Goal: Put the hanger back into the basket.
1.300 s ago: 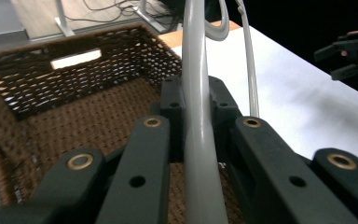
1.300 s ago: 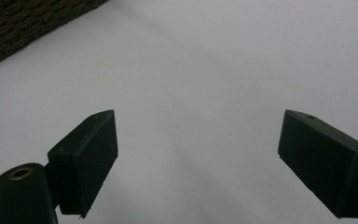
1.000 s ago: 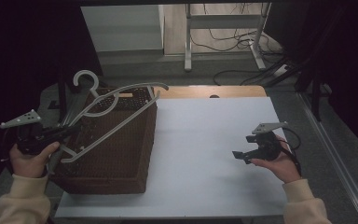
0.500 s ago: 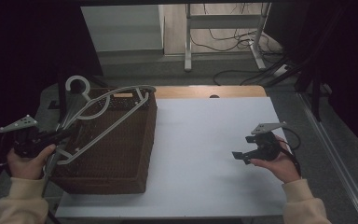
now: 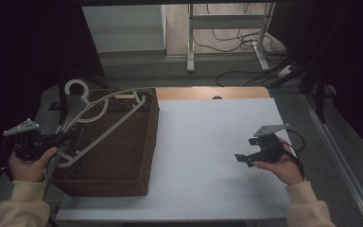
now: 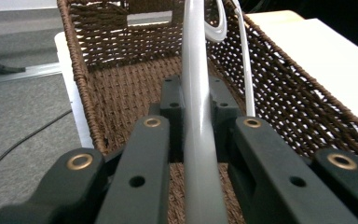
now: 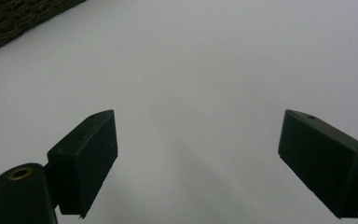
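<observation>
high view: at the left of the frame, the left gripper (image 5: pixel 52 140) clamps a white hanger (image 5: pixel 99 118) lying tilted across the rim of a brown wicker basket (image 5: pixel 123 156), seemingly mid-transfer and not yet settled inside. at right, the right gripper (image 5: pixel 246 158) hovers idle over the white table (image 5: pixel 208 142); cables and a stand cross the grey floor at top.

left gripper view: jaws pinch the hanger's bar, basket beyond.

right gripper view: jaws spread wide, holding nothing, above bare tabletop.
</observation>
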The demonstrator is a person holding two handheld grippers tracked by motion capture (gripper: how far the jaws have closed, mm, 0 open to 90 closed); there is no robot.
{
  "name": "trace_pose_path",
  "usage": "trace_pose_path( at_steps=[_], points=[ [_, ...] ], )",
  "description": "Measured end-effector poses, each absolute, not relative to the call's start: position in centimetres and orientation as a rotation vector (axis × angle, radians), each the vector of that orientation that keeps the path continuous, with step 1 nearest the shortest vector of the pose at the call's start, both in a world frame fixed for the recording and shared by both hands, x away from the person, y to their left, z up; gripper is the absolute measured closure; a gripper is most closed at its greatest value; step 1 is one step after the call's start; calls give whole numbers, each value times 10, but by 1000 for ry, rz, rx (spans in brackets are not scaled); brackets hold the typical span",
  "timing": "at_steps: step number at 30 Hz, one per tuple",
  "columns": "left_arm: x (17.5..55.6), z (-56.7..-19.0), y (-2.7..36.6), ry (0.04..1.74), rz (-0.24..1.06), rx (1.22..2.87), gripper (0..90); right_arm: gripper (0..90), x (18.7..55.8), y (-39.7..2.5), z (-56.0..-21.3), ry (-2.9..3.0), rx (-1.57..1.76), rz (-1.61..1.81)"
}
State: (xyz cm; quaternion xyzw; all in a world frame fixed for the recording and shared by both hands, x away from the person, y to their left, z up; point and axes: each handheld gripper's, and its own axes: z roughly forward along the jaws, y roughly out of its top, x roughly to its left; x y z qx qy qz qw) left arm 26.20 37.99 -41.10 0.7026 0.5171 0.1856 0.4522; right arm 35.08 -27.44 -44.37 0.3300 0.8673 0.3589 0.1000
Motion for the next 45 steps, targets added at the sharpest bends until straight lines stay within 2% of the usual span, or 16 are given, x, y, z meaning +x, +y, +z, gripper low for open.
trace_pose_path(
  at_steps=[29,45],
  points=[
    [289,-429,374,1302,493,1808,801,119,351,-275,-446,2571,976,1058],
    [295,-433,367,1254,448,1897,780,119,351,-274,-447,2583,971,1055]
  ],
)
